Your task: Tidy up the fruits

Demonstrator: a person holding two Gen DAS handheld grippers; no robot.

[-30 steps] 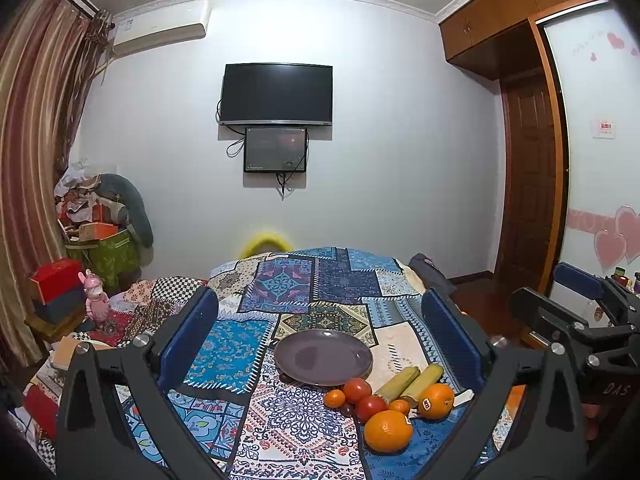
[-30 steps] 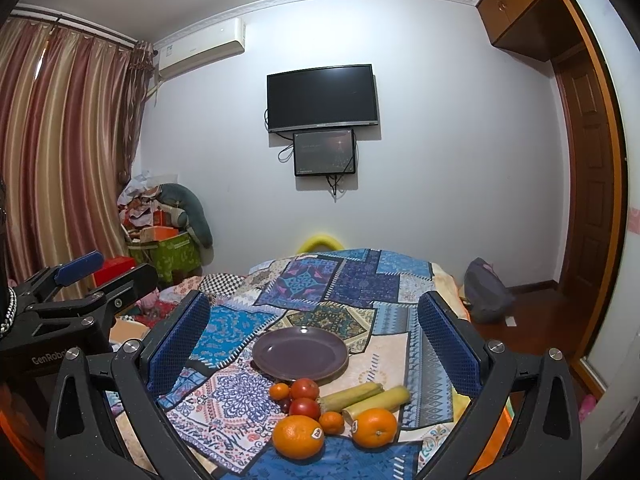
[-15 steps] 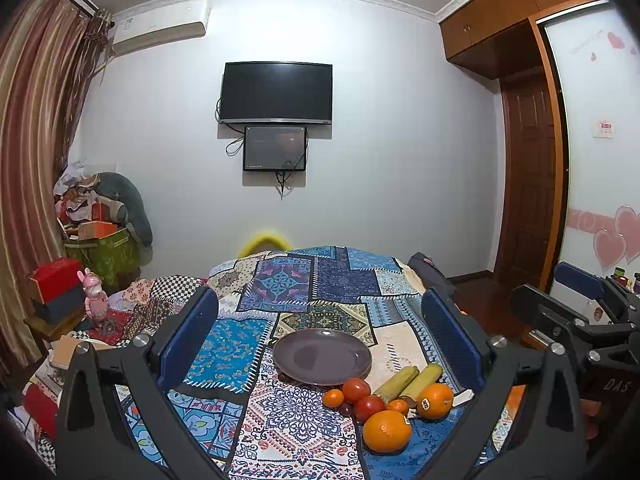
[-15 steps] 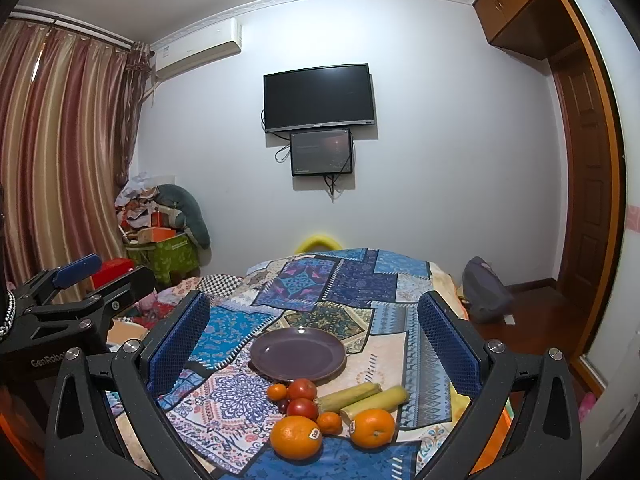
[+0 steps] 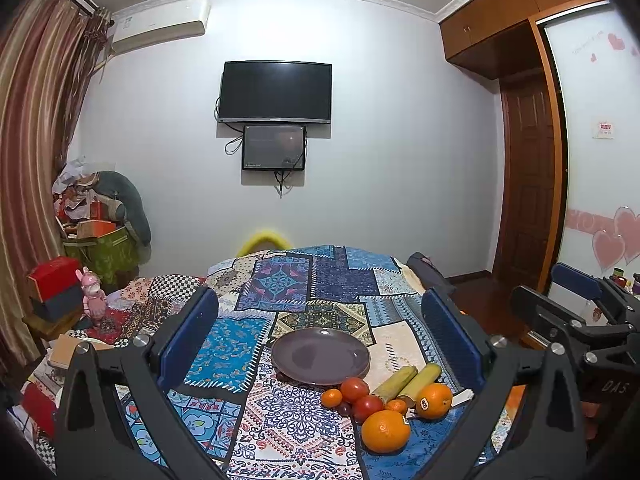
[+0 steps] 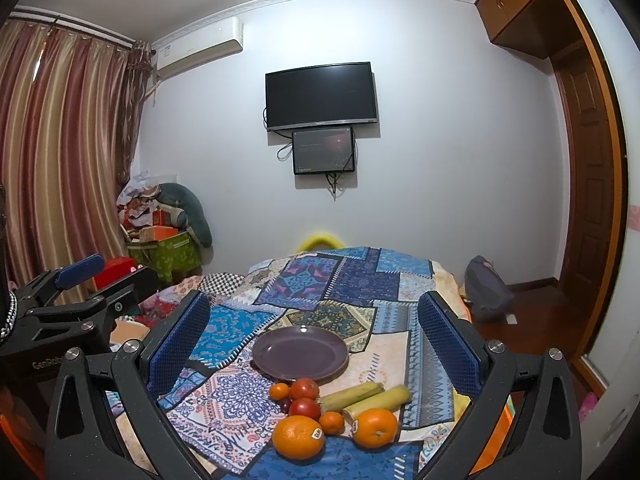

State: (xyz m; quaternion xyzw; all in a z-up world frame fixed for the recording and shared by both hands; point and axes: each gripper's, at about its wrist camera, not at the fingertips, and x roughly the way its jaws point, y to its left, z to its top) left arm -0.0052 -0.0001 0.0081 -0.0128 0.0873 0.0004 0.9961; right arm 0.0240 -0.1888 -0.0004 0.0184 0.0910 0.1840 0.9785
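An empty purple plate (image 5: 321, 355) (image 6: 300, 353) sits on the patchwork tablecloth (image 5: 280, 292). Just in front of it lies a cluster of fruit: two large oranges (image 5: 385, 431) (image 5: 434, 400), two red tomatoes (image 5: 354, 389) (image 5: 368, 407), small tangerines (image 5: 331, 397) and two yellow-green corn cobs (image 5: 418, 379). The same cluster shows in the right wrist view, with an orange (image 6: 298, 437) nearest. My left gripper (image 5: 320, 344) is open and empty, held above the table. My right gripper (image 6: 312, 344) is open and empty, also short of the fruit.
The table's near edge lies below both grippers. A yellow chair back (image 5: 265, 240) stands at the far side. Boxes and clutter (image 5: 96, 236) fill the left corner by the curtain. A grey bag (image 6: 486, 292) lies on the floor near the door.
Both views have shifted only slightly; the grippers drift a little while staying open. The fruit and plate have not moved.
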